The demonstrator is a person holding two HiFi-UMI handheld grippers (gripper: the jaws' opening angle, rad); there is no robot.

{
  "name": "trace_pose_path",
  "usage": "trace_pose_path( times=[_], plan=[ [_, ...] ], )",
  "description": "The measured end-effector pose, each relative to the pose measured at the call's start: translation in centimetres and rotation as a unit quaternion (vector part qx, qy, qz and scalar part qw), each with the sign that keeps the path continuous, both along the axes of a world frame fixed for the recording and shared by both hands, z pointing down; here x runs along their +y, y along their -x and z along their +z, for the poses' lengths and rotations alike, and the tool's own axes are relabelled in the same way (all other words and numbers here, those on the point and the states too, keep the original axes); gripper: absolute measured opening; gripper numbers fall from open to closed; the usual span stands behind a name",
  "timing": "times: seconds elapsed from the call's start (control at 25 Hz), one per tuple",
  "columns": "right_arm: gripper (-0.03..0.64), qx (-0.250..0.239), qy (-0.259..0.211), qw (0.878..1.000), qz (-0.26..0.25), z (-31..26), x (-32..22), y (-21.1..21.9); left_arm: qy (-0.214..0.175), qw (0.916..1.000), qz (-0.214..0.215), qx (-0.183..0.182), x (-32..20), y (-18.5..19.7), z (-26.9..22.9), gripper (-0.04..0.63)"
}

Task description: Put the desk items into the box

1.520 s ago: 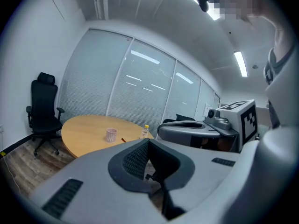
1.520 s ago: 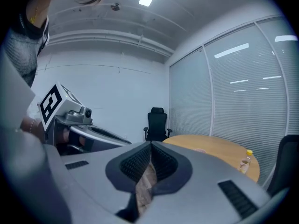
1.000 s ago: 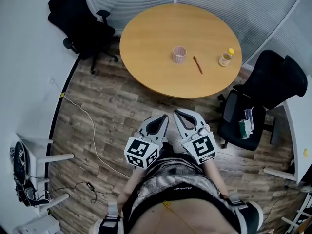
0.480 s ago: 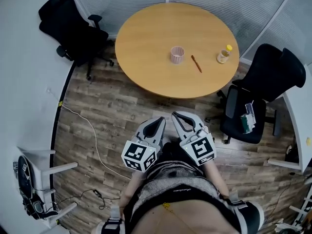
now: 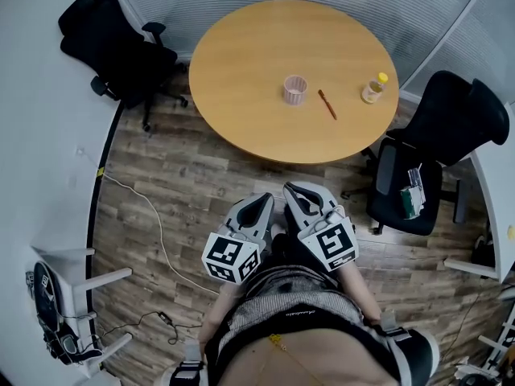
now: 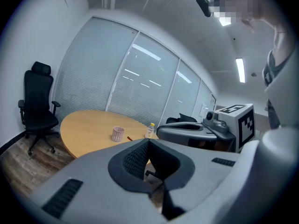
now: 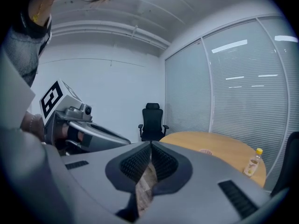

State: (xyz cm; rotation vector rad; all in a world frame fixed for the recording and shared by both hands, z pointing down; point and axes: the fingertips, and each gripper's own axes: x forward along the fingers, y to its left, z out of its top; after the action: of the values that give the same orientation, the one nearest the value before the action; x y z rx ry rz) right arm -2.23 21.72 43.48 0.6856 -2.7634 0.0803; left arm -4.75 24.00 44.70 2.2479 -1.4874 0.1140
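I'm holding both grippers close to my body over the wood floor [image 5: 177,183], well apart from the round table [image 5: 241,55]. The left gripper [image 5: 261,202] is sitting with jaws together, nothing between them. The right gripper [image 5: 294,191] is doing the same: tips touching, empty. On the table, a pink cup [image 5: 295,90] is standing near the middle, a brown pen [image 5: 326,104] is lying just beside it, and a yellow-capped bottle [image 5: 372,90] is standing nearer the edge.

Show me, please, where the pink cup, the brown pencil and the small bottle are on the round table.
pink cup [image 5: 295,90]: head view, middle of the cup.
brown pencil [image 5: 326,104]: head view, middle of its shaft.
small bottle [image 5: 371,93]: head view, on its clear body.
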Motion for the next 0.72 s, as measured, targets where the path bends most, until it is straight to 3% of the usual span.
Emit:
trace_pose_path(
  times=[0.72],
  plan=[
    [0.023,-0.016,-0.004,1.0,-0.014,-1.4,-10.9,0.4,-0.012,0.9993,-0.024,-0.025,-10.8,0.5,-1.0,-0.003]
  ],
)
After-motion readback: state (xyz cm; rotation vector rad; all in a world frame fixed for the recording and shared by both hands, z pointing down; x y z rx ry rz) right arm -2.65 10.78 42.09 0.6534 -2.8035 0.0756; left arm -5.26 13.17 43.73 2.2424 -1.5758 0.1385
